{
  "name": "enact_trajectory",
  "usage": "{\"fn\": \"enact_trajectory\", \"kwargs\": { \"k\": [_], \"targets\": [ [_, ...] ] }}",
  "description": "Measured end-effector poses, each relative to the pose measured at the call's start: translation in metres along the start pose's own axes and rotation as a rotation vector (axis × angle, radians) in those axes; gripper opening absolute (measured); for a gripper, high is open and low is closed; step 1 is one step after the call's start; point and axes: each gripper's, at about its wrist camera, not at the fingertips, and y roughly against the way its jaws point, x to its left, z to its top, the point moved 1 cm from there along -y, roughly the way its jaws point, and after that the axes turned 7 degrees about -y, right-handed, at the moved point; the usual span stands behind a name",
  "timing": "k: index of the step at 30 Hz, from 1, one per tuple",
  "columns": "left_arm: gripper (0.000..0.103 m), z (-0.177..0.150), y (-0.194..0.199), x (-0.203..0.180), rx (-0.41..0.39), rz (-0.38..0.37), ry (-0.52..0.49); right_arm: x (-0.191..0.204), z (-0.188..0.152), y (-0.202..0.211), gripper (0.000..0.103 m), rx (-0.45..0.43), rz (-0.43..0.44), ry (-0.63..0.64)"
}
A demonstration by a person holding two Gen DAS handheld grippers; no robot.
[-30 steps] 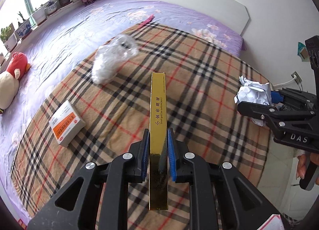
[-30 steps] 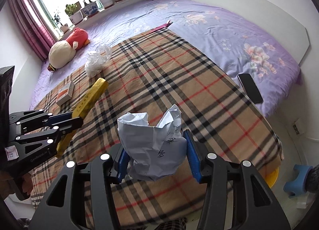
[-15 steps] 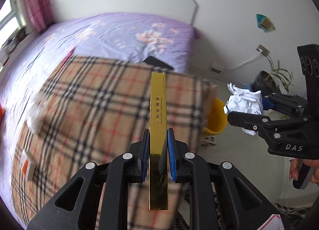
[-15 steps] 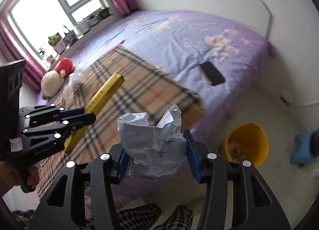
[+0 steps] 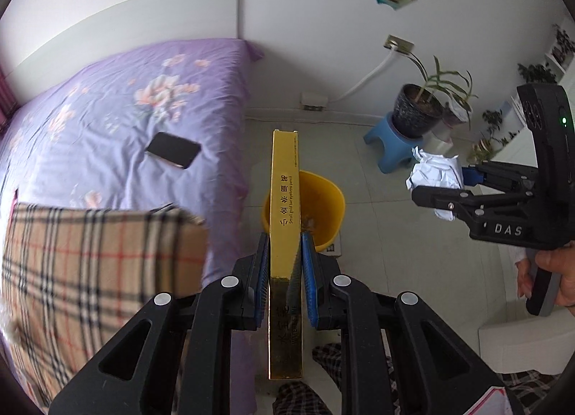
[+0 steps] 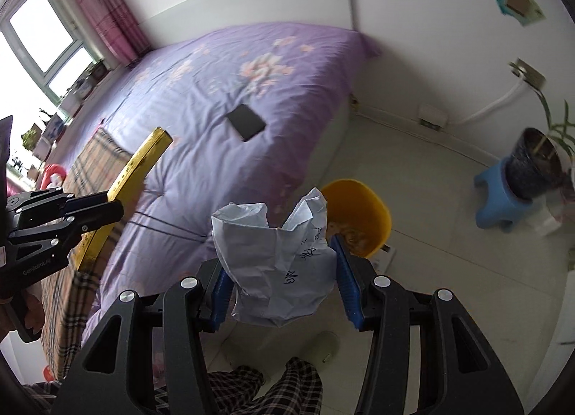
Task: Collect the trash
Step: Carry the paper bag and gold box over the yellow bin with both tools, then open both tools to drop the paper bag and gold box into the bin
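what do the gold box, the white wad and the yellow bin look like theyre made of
Gold box: likely cardboard with glossy metallic foil; sharp edges, printed text. White wad: matte paper, creased, with handwriting. Yellow bin: probably smooth moulded plastic.

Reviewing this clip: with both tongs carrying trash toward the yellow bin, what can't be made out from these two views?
- Yellow bin: left wrist view, the gold box covers its middle; right wrist view, the crumpled paper hides its near side, contents unreadable.
- Plaid blanket: blurred, cut off by the left edge.
- Handwriting on the paper: too small and creased.
- Phone: screen side undeterminable.
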Motion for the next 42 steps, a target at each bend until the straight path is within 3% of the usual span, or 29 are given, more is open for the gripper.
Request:
{"fn": "enact_trajectory", "kwargs": {
  "k": [10,22,34,42],
  "targets": [
    [0.018,0.023,-0.081,-0.026,0.134,-0.036,-0.051,-0.061,0.013,-0.039,0.053,0.043,-0.011,-0.063],
    [0.018,0.024,-0.206,-0.038,0.335,-0.036,-0.114,-0.117,0.024,-0.165,0.053,0.216,0.001,-0.021],
    [0.018,0.017,-0.304,-0.031,0.47,-0.084,-0.023,-0.15,0.028,-0.275,0.054,0.368,-0.003,-0.023],
    [0.018,0.011,-0.337,-0.028,0.506,-0.09,0.034,-0.16,0.022,-0.317,0.055,0.409,-0.008,-0.006]
  ]
}}
